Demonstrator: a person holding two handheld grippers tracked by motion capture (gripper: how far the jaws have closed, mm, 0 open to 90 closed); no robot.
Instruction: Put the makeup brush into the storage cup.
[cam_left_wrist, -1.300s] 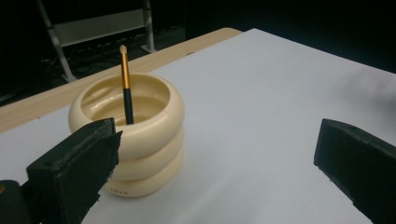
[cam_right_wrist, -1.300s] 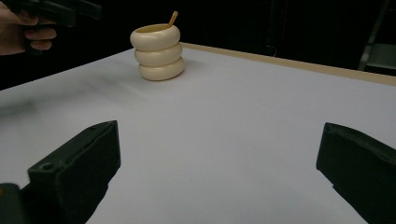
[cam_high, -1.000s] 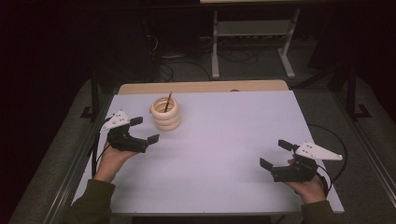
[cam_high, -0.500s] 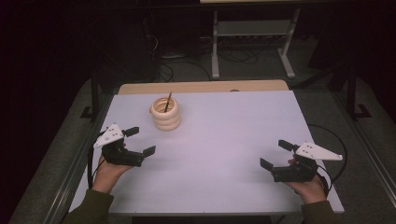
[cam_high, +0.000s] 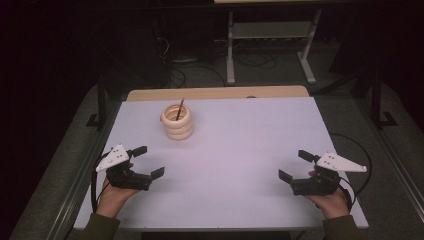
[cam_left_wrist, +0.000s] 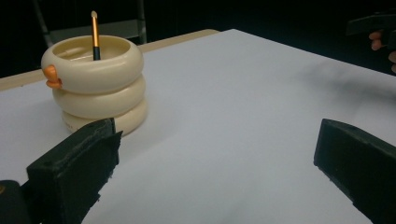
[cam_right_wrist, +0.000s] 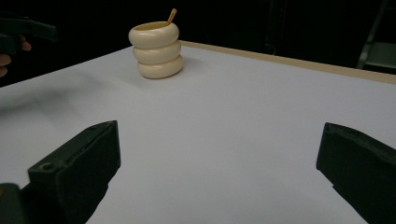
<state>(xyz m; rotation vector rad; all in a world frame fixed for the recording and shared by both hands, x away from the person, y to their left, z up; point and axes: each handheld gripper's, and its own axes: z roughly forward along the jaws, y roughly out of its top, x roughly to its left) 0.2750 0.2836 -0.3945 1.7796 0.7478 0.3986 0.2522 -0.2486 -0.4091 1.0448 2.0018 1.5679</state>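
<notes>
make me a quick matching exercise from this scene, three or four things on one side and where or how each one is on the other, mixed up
Things:
1. cream ringed holder
2. orange stick
3. left gripper
4. right gripper

Places or states:
A. open above the table's near right part
B. stands inside the holder, tip above the rim
C. open above the table's near left part
D. stands on the table's far left part

Pairs: 1-D, 2-B, 3-C, 4-A
</notes>
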